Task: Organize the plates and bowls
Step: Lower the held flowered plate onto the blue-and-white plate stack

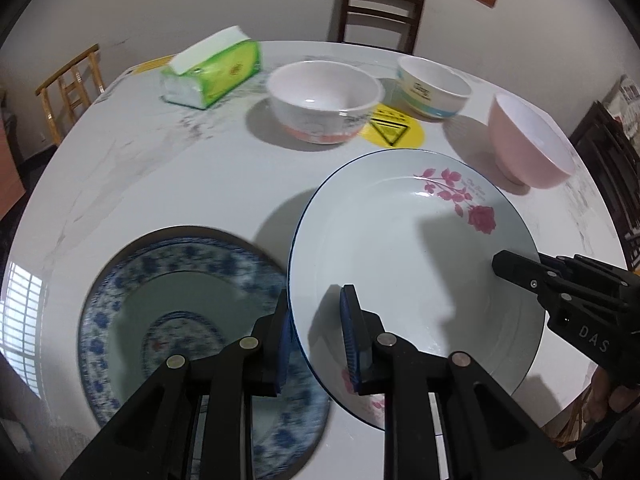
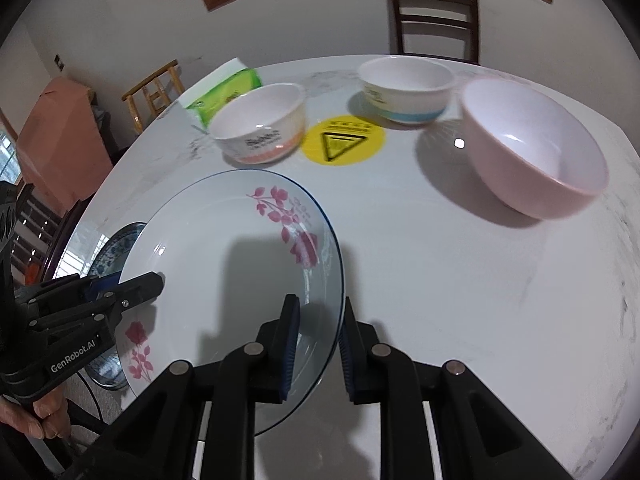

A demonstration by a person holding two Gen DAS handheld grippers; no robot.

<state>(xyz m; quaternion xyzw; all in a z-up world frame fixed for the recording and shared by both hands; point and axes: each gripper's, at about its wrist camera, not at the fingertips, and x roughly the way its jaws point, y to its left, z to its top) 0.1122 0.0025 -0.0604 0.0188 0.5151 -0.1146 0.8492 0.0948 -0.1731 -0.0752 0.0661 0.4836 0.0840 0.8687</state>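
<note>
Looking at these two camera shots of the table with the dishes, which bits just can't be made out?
- Blue patterned plate: blurred in the left view; in the right view mostly hidden behind the rose plate.
- Print on the orange-banded bowl and the blue-banded bowl: too small and smeared to read.
- Tissue pack: half hidden by the orange-banded bowl in the right view.

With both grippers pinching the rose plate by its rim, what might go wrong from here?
1. The left gripper and right gripper hold only the rose plate's thin edges; it may slip or tilt.
2. It overlaps the blue patterned plate; lowered carelessly, they could knock.
3. The pink bowl sits close by.
</note>
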